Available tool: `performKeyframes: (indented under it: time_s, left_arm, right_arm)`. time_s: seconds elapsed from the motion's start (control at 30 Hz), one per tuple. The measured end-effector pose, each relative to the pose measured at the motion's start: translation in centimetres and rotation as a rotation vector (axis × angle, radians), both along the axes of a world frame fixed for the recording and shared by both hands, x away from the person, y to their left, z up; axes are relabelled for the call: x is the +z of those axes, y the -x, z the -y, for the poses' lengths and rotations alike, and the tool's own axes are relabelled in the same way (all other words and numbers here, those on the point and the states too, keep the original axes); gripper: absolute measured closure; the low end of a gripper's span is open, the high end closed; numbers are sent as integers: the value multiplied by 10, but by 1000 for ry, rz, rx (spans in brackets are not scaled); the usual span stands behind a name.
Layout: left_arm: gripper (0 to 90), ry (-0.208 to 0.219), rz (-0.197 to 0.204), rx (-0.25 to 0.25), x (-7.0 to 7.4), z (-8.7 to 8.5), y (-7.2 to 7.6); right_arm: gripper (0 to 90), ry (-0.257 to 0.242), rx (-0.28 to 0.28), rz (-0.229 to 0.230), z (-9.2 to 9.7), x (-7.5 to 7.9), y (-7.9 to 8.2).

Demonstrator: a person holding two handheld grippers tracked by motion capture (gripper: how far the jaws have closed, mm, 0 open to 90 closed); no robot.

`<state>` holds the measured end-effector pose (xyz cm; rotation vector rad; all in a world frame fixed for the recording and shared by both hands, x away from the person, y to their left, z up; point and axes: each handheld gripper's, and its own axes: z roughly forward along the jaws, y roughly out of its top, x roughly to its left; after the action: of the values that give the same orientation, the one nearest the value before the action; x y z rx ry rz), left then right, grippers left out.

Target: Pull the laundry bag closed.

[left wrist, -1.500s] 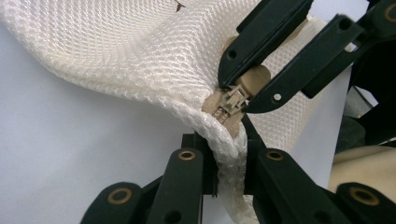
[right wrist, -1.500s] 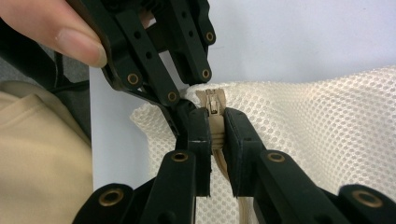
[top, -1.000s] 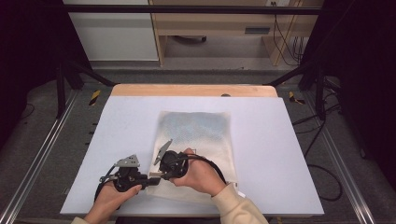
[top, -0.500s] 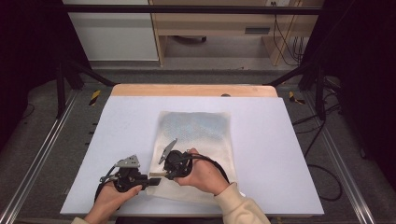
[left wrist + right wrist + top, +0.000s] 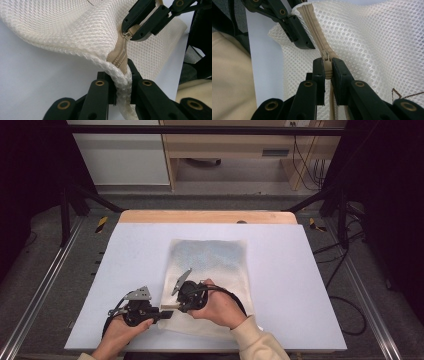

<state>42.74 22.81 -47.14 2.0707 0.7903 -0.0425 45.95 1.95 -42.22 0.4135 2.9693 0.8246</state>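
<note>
A cream mesh bag (image 5: 212,260) lies flat on the white table (image 5: 305,285), its zipper along the near-left edge. My left gripper (image 5: 164,314) is shut on the bag's corner (image 5: 122,75) at the zipper's end (image 5: 119,57), lifting the mesh (image 5: 75,30) a little. My right gripper (image 5: 171,307) points left toward it and is shut on the beige zipper pull (image 5: 327,63). In the right gripper view the closed zipper teeth (image 5: 312,22) run from the pull up to the left gripper's jaws (image 5: 297,27). The left gripper view shows the right gripper (image 5: 135,30) on the pull, a short way ahead.
A wooden strip (image 5: 207,216) borders the table's far edge. Metal rails (image 5: 35,305) run along both sides over grey floor. A cabinet (image 5: 120,155) and cables stand beyond. A beige sleeve (image 5: 260,342) comes in at the bottom.
The right gripper has shifted slightly to the right with the zipper pull. The left gripper has stayed where it was on the bag's corner.
</note>
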Motion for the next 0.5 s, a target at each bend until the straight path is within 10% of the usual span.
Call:
performKeyframes:
  time_s: [0.5]
  left_arm:
    - [834, -35, 28, -21, -5, 17, 1]
  right_arm:
    - [816, 10, -20, -5, 13, -2, -1]
